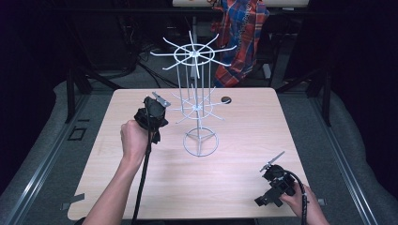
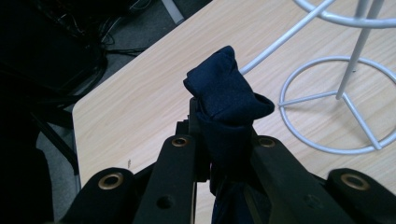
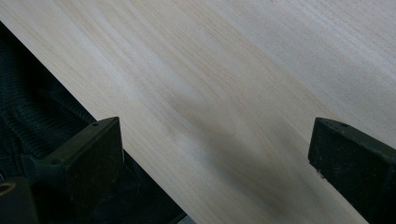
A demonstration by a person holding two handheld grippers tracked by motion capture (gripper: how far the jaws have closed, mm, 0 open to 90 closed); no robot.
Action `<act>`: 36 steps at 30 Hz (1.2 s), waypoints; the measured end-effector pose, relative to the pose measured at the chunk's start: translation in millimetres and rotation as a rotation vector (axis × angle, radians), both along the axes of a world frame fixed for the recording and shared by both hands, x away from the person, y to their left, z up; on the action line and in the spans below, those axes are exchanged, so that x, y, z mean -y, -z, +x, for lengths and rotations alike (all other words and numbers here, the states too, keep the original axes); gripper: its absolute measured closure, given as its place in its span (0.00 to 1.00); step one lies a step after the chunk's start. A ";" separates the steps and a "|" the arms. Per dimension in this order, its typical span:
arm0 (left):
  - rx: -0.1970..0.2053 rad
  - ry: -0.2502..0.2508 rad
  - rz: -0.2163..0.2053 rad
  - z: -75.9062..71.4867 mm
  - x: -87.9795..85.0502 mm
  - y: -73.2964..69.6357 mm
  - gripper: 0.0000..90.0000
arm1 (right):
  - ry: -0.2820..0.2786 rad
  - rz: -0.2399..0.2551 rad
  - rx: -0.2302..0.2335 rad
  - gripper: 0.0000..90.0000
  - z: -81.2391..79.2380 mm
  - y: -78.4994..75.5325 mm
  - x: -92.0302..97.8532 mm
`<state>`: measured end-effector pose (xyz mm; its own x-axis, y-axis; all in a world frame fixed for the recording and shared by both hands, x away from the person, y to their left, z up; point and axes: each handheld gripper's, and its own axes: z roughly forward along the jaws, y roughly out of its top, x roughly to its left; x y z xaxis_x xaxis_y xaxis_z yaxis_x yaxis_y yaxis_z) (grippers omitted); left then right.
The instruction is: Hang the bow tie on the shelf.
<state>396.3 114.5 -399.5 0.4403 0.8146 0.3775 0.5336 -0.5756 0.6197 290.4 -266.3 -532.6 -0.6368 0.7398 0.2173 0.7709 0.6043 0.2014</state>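
A white wire rack [image 1: 194, 54] with two tiers of spokes stands mid-table on a ring base [image 1: 200, 143]. My left gripper [image 1: 153, 112] hovers just left of the rack, near its lower spokes. In the left gripper view this gripper [image 2: 224, 140] is shut on a bunched dark navy cloth [image 2: 226, 100] that sticks up past the jaws, and the rack's base ring [image 2: 327, 147] lies to the right. My right gripper [image 1: 273, 186] rests low at the table's front right corner. Its jaws [image 3: 219, 149] stand wide open over bare wood, with nothing between them.
The light wooden table [image 1: 244, 140] has a small dark round hole [image 1: 226, 100] behind the rack. A red and blue plaid cloth [image 1: 241, 33] hangs beyond the far edge. The table edge and dark floor [image 3: 28, 107] lie close to my right gripper.
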 end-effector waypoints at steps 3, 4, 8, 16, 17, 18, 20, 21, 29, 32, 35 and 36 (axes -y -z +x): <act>-0.004 0.006 -0.001 1.3 3.0 1.1 0.94 | -0.002 0.006 -0.002 0.03 -0.1 0.2 -0.2; -0.009 0.014 0.000 2.0 5.3 2.8 0.94 | -0.002 0.007 -0.002 0.03 -0.1 0.2 -0.2; -0.013 0.045 -0.005 2.6 15.7 7.4 0.94 | -0.001 0.002 -0.001 0.03 0.1 0.4 0.1; 0.000 0.126 -0.051 2.4 27.3 14.3 0.93 | 0.000 -0.004 0.003 0.03 0.1 0.4 0.5; 0.001 0.133 -0.055 2.4 26.6 14.5 0.93 | -0.001 -0.005 0.001 0.03 0.1 0.1 0.5; 0.007 0.137 -0.061 2.0 26.1 15.2 0.93 | -0.003 -0.008 0.001 0.03 0.3 -0.1 0.5; 0.014 0.149 -0.070 1.2 25.2 17.1 0.92 | -0.007 -0.009 -0.002 0.03 0.5 -0.2 0.5; 0.021 0.149 -0.066 0.6 25.3 18.9 0.91 | -0.004 -0.007 -0.003 0.03 0.4 0.0 0.2; 0.025 0.174 -0.101 -0.1 22.0 25.7 0.87 | -0.003 -0.011 -0.010 0.03 0.5 0.0 -0.4; 0.023 0.188 -0.135 -0.1 19.1 27.6 0.86 | 0.001 0.000 -0.010 0.03 0.3 0.4 -0.6; 0.020 0.199 -0.146 -0.5 16.5 30.5 0.83 | -0.005 -0.011 -0.003 0.03 0.2 0.1 -0.4; 0.020 0.204 -0.151 -0.7 15.8 31.1 0.83 | -0.008 -0.014 -0.004 0.03 0.2 -0.1 0.0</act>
<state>395.5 98.8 -430.6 0.5951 0.7575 0.2684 0.4028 -0.5701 0.7160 290.6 -266.3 -532.4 -0.6413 0.7379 0.2101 0.7672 0.6128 0.1897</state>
